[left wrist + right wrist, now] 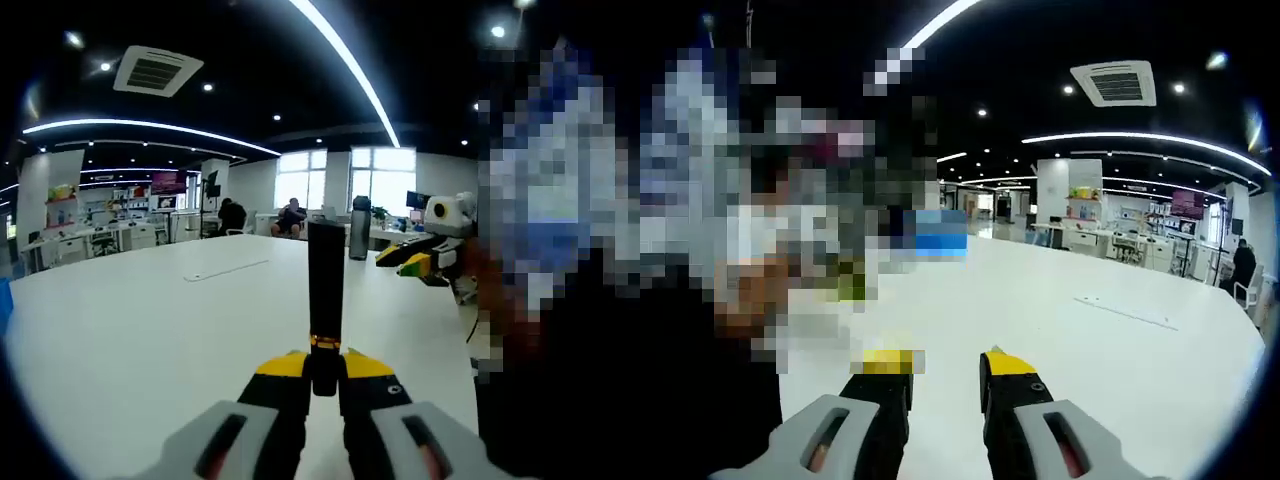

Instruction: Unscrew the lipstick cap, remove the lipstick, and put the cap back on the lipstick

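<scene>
The room is bright below and dark overhead. Long curved ceiling light strips (pixel 345 65) glow hard white against a black ceiling, with small round spotlights (pixel 497 31) beside them. Daylight pours through the far windows (pixel 380 178), blown out to plain white. The white table (pixel 150 320) under the strips reflects an even, soft sheen and carries hardly any shadow. Straight lines bow toward each view's edge, where detail smears. Near the table's far end, everything is small and soft.

The lipstick (pixel 325 300) base sits hidden between the claw tips.
</scene>
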Tool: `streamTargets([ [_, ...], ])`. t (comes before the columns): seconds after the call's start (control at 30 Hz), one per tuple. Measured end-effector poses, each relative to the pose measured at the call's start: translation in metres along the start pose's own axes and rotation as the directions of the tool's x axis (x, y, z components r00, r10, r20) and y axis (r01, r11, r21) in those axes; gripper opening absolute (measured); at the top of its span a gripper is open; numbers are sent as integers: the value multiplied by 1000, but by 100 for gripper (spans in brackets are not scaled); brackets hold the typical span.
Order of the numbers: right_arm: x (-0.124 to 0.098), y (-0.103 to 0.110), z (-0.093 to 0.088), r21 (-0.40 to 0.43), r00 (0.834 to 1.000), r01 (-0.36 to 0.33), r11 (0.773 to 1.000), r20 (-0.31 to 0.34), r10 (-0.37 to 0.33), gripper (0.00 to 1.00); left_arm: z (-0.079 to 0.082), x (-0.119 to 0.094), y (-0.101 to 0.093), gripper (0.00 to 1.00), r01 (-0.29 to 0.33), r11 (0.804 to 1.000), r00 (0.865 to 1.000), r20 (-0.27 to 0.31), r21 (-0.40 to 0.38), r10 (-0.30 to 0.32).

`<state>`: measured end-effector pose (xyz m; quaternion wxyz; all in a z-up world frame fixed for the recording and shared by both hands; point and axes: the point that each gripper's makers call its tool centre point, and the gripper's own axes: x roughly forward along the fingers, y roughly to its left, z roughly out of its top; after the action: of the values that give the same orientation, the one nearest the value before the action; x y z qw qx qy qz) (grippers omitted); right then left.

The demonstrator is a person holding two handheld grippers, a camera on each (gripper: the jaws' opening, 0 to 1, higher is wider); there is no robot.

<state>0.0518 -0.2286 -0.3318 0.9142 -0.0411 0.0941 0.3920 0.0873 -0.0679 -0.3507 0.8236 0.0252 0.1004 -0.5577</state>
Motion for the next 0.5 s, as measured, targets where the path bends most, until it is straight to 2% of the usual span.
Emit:
streamTargets([
  [0.13, 5, 7, -5, -26, 1000, -15, 1000, -28, 15, 28, -3, 9, -12, 13, 32, 999, 999, -2, -1, -32],
  [0.27, 9, 16, -5, -34, 999, -47, 998, -28, 46, 28, -4, 17, -28, 13, 81, 997, 997, -6, 4, -81],
  [0.4, 11, 22, -4, -28, 997, -75, 997, -23, 74, 27, -5, 20, -33, 13, 105, 995, 995, -6, 3, -105],
  [0.43, 15, 33, -2, -20, 993, -122, 992, -7, 121, 27, -7, 24, -42, 13, 139, 990, 990, -5, -5, -139],
  [0.5, 18, 39, 2, -1, 988, -150, 989, 19, 150, 24, -10, 28, -46, 13, 152, 988, 988, -13, 0, -152],
])
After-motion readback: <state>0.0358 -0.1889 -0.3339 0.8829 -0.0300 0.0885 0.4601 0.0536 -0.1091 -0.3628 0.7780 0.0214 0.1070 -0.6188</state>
